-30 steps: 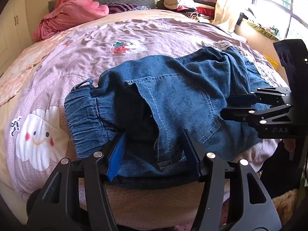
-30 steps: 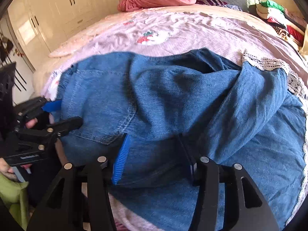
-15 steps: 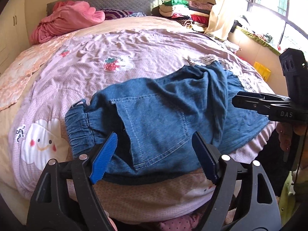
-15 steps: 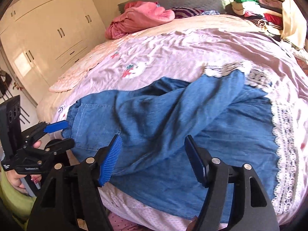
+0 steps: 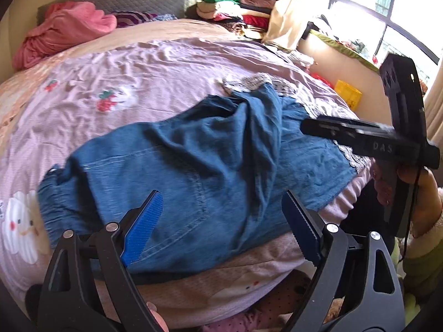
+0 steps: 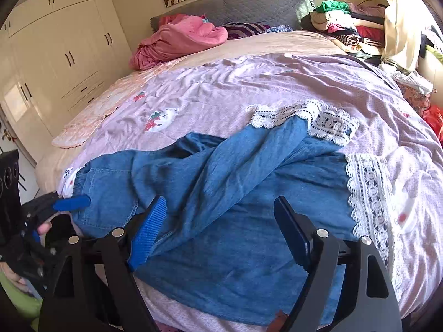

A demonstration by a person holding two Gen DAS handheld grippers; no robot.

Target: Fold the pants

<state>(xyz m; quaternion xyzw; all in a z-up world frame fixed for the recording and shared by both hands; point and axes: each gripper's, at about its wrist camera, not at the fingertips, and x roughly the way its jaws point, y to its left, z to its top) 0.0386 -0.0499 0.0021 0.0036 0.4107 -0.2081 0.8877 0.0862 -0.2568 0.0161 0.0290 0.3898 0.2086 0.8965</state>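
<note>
Blue denim pants [image 5: 193,171] with white lace hems [image 6: 365,193] lie crumpled at the near edge of the bed, elastic waistband at the left [image 5: 52,202], one leg folded loosely over the other [image 6: 249,171]. My left gripper [image 5: 221,227] is open and empty, held above the pants near the back pocket. My right gripper [image 6: 218,229] is open and empty above the leg fabric. The right gripper also shows from the side in the left wrist view [image 5: 360,138]. The left gripper shows at the left edge of the right wrist view [image 6: 66,204].
The bed has a pink-lilac sheet with strawberry prints [image 6: 157,119]. A pink blanket [image 6: 180,38] lies at the headboard. Stacked clothes [image 6: 346,25] sit at the far right. White wardrobes [image 6: 55,55] stand left, a window [image 5: 387,8] right. A yellow box [image 5: 347,94] sits beside the bed.
Both grippers have let go of the denim, opened and drawn back and up from the pants. The pants have settled on the bed.
</note>
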